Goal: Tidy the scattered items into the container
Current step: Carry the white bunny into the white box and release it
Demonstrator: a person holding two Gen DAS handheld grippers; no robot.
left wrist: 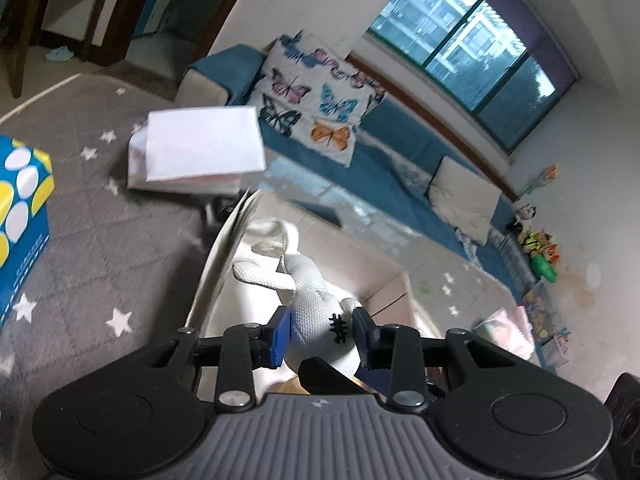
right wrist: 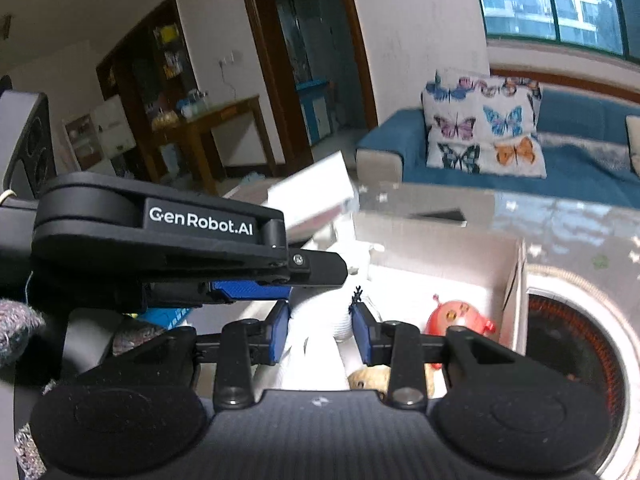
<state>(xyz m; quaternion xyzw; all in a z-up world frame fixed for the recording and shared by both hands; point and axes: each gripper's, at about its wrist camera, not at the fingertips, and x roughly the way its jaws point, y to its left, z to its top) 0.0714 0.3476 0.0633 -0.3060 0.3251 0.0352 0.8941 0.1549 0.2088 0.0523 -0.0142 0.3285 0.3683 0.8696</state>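
We hold white knitted toy (left wrist: 316,300) over open cardboard box (left wrist: 224,248), red toy (right wrist: 460,316) already inside; left gripper (left wrist: 320,334) and right gripper (right wrist: 320,330) each part-closed around it; lower past rim, release both together

Both your wrist cameras sit close above the cardboard box (left wrist: 224,248) (right wrist: 440,248), looking down their fingers toward the blue sofa (left wrist: 400,136) (right wrist: 580,168); both catch the white knitted toy (left wrist: 312,292) (right wrist: 324,312).
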